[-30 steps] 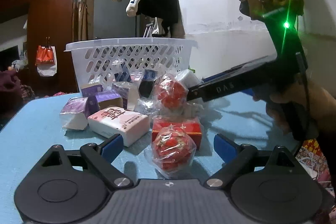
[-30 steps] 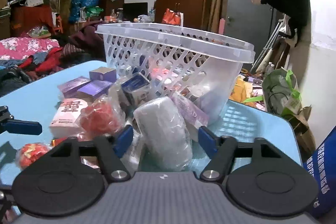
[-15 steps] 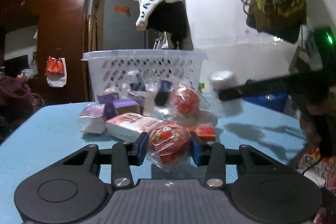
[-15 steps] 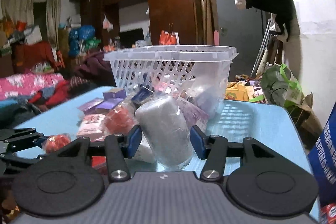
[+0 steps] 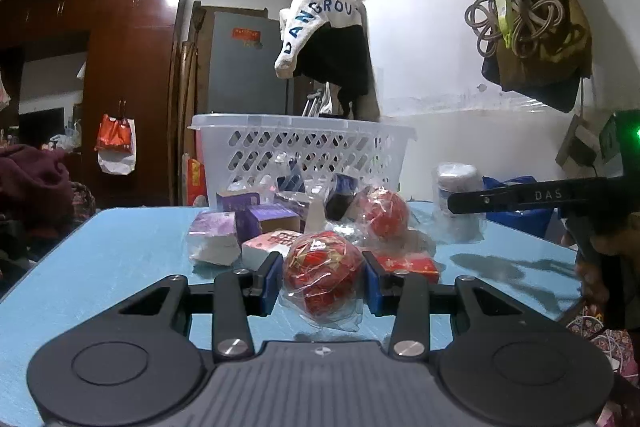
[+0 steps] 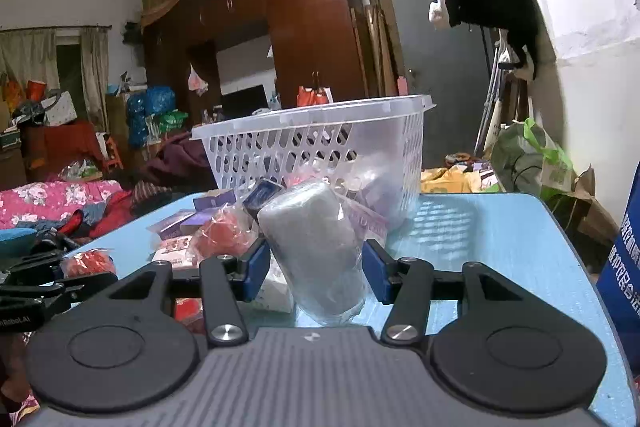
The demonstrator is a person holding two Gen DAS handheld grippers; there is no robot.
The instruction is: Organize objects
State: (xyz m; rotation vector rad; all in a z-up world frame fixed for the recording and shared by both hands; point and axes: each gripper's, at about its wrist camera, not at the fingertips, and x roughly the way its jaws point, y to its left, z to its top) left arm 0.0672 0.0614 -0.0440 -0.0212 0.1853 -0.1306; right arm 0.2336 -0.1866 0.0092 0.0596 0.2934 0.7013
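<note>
Cellophane crinkles around the red wrapped ball (image 5: 322,269) now pinched between the blue pads of the left tool (image 5: 322,283), low in the centre of the left wrist frame; a second ago those pads stood spread wide with the ball lying loose on the blue counter (image 5: 120,259) between them, and they had closed on it by half a second ago. The right tool (image 6: 316,269) grips a grey cylinder in clear wrap (image 6: 316,247), held tilted in the lower middle of its frame; a second ago the pads stood slightly apart from the wrap, while now they press its sides. In the left wrist frame that cylinder appears at right centre, lifted clear of the counter at the tip of the right tool's black arm, whereas earlier it sat among the pile. The white lattice basket (image 5: 304,147) stands at the middle of both frames, behind the heap of purple boxes (image 5: 268,219), a pink-and-white packet (image 5: 268,247), a second red ball (image 5: 382,213) and a flat red box (image 5: 408,263). In the right wrist frame the basket now sits farther off and lower than a second ago, with more of the counter showing at right.
</note>
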